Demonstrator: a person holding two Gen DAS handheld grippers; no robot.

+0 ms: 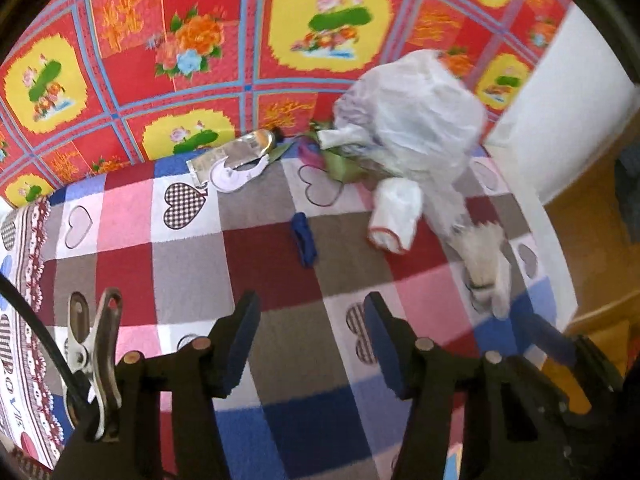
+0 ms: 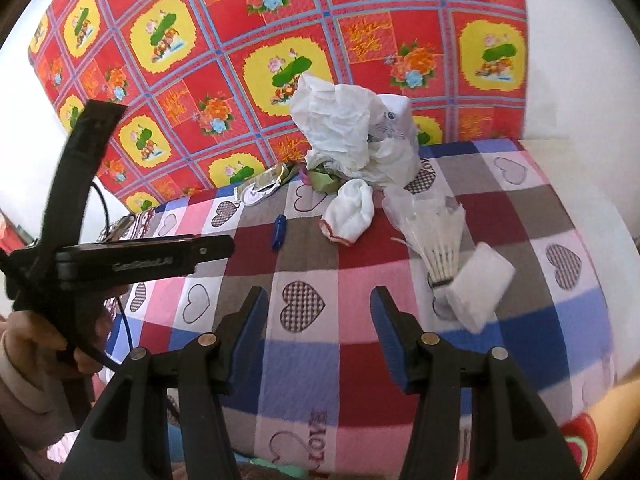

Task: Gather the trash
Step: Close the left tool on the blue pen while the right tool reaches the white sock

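Trash lies on a checked heart-print tablecloth. At the back stands a crumpled white plastic bag, with green wrapping at its foot and a foil wrapper to its left. In front lie a white cloth roll with red trim, a small blue item, a shuttlecock and a white tissue pack. My left gripper and right gripper hover open above the cloth, nothing between their pads.
A red and yellow floral sheet covers the wall behind the table. A metal clip and a black cable sit at the table's left edge. A hand holds the left gripper's body at the left of the right wrist view. The table drops off at the right.
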